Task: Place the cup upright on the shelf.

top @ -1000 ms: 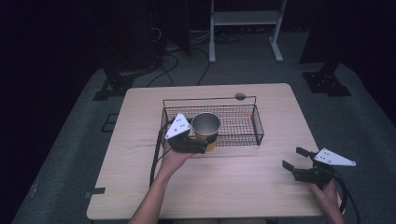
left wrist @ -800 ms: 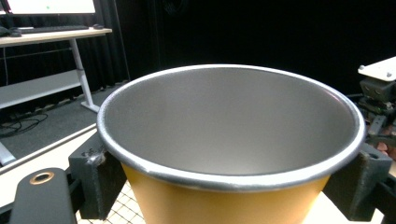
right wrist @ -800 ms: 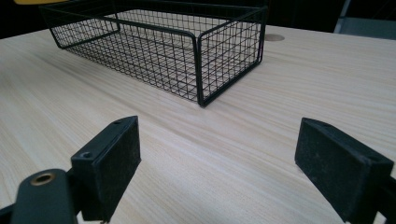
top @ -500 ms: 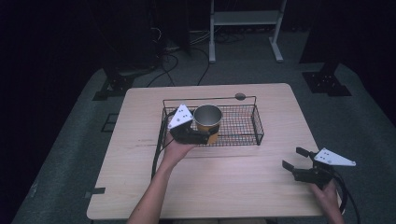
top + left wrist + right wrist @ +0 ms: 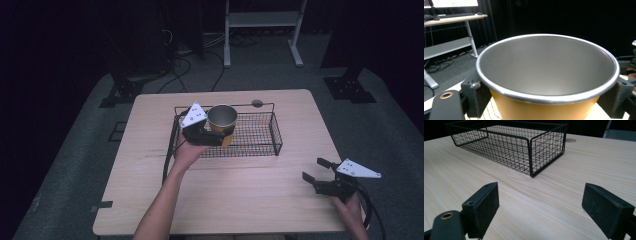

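- The left gripper (image 5: 216, 136) has its jaws clamped on either side of an orange metal cup (image 5: 222, 118) with a silver rim and steel interior.
- The cup stands upright, mouth up, held over the left part of a black wire basket (image 5: 260, 131).
- The right gripper (image 5: 316, 170) has its jaws spread wide with nothing between them, low over the bare wood near the right front corner.
- The basket sits on the light wooden surface (image 5: 240, 195), toward the far side, well apart from the right gripper.
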